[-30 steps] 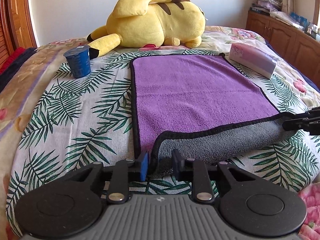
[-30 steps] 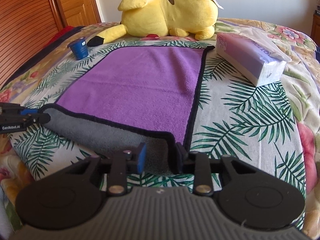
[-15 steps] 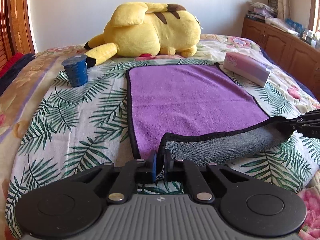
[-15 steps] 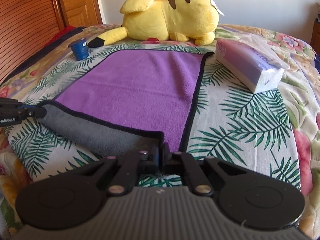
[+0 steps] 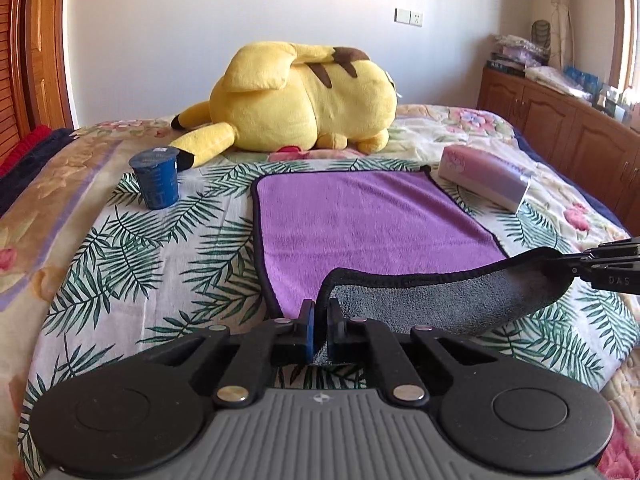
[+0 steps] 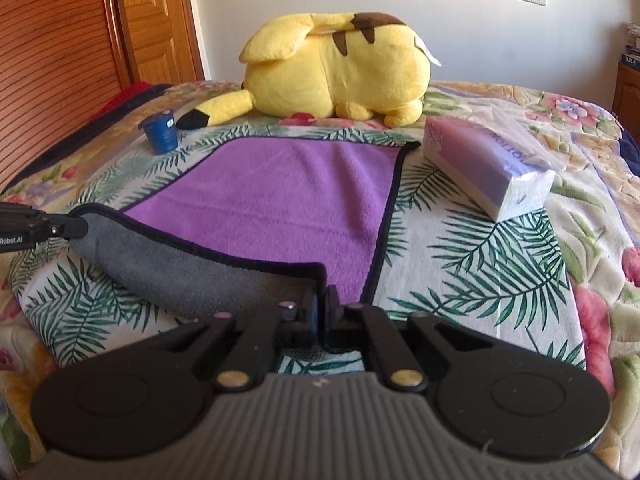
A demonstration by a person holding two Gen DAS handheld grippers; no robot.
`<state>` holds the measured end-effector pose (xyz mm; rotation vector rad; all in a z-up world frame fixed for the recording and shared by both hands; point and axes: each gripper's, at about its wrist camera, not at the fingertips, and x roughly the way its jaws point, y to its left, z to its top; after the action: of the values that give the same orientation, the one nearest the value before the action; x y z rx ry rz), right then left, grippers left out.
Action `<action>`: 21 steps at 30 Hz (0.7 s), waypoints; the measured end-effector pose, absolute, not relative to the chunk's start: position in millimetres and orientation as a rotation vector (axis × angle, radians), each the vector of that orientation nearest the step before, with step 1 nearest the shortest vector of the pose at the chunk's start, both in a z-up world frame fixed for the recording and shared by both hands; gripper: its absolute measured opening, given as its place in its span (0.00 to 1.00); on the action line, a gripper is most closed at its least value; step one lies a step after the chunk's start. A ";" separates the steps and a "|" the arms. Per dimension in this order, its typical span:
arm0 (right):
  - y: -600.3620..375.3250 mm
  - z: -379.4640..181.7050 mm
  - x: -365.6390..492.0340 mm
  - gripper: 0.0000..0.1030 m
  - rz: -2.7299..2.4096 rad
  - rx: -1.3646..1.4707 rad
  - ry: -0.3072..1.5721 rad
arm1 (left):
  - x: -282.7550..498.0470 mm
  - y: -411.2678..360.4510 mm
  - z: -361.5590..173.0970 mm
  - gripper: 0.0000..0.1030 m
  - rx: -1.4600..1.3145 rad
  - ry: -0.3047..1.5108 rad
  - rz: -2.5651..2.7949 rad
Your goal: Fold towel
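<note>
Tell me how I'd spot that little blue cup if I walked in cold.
Find the big yellow plush toy lying at the far end of the bed. Just off the black tip of its tail stands the blue cup, on the palm-leaf cover left of the purple towel. It is the only small, dark blue, upright thing there.

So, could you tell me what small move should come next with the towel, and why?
Probably carry both near corners forward toward the plush toy. The left claw and right claw are each shut on a corner of the towel, whose grey underside is lifted while the far edge lies flat.
</note>
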<state>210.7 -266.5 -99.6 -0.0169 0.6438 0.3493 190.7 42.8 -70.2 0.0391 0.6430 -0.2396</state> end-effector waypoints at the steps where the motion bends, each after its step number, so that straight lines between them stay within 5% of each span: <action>1: -267.0 -98.7 210.3 0.03 0.349 -0.014 0.637 | 190.5 42.7 -69.3 0.00 0.038 0.639 -0.240; 21: -264.6 -84.5 206.4 0.03 0.359 -0.014 0.559 | 187.8 42.9 -57.9 0.00 0.030 0.582 -0.232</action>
<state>206.4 -264.6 -84.5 -0.0142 0.5586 0.3594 187.8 42.9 -57.9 0.0298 0.5824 -0.2324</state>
